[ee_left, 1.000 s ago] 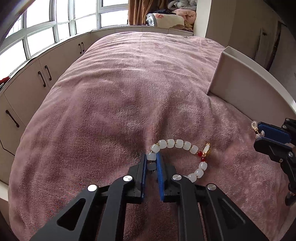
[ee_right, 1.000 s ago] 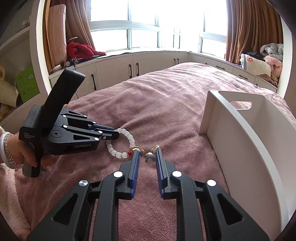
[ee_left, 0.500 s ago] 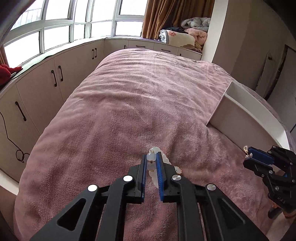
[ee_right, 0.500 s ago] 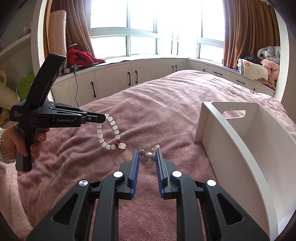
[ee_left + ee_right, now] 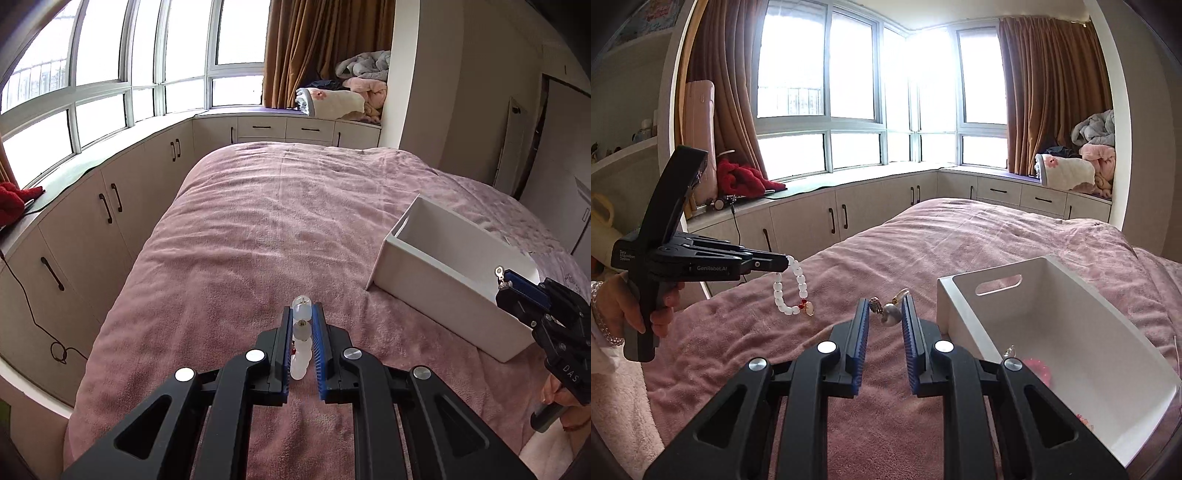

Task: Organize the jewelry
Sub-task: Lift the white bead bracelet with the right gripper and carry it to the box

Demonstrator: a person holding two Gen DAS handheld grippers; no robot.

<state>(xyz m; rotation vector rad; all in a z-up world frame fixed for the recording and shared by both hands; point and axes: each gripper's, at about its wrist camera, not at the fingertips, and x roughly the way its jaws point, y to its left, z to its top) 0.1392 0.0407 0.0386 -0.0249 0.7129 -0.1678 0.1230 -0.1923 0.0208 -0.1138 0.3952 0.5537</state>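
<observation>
Both grippers have risen off the blanket (image 5: 258,229). The left gripper (image 5: 302,314) still clamps the bracelet (image 5: 792,291), now dangling below its tips. The right gripper (image 5: 885,310) pinches the earring (image 5: 891,314), the box (image 5: 1071,332) just right of it.

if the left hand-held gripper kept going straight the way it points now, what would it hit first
Probably the pink bedspread: the left hand-held gripper, shut on the white bead bracelet, points down toward open blanket, left of the white box. Depth is unclear.
</observation>
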